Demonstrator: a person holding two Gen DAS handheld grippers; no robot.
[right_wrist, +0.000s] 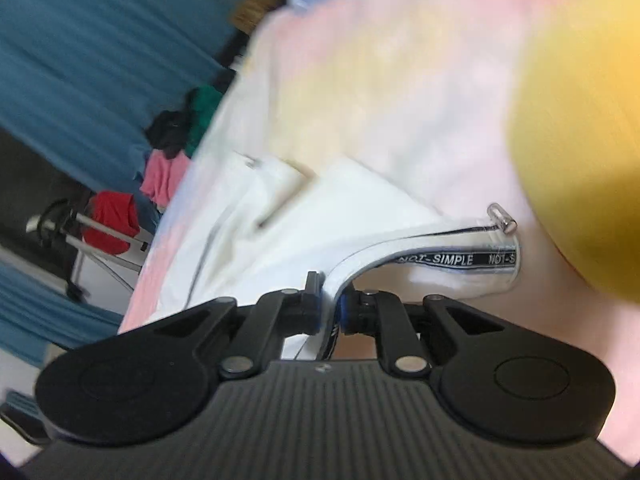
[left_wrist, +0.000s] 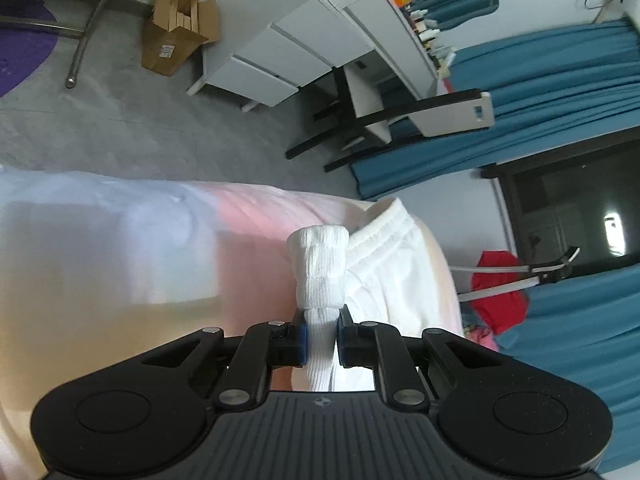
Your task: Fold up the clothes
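Left gripper [left_wrist: 322, 334]: jaws nearly closed, pinching a bunched ribbed cuff [left_wrist: 320, 268] of the white garment [left_wrist: 384, 276]. Cuff sticks up in a stacked roll ahead of the blue pads [left_wrist: 303, 340]. Rest of the garment, with an elastic ribbed waistband [left_wrist: 390, 222], lies just right of the cuff on the bed [left_wrist: 120, 264], which has a pastel pink, blue and yellow sheet.

Right gripper [right_wrist: 330, 308]: jaws nearly closed on a thin edge of the same white garment [right_wrist: 320, 220], at a black-and-white printed tape [right_wrist: 452, 259] reading "NOT-SIMPLE". Tape curves up and right from the jaws; a small metal tip [right_wrist: 502, 219] shows near its far end. Garment spreads flat on the bed sheet [right_wrist: 380, 80] beyond the gripper. Blurred yellow shape [right_wrist: 580, 140] fills the upper right; cannot tell what it is. View is motion-blurred.

Background, left view: grey floor [left_wrist: 140, 120], cardboard box [left_wrist: 178, 28], white drawer unit [left_wrist: 288, 52], teal curtains [left_wrist: 560, 92], red cloth [left_wrist: 498, 288] on a rack. Right view: teal curtains [right_wrist: 92, 48], piled red, pink, green and dark clothes [right_wrist: 168, 152] beside the bed.
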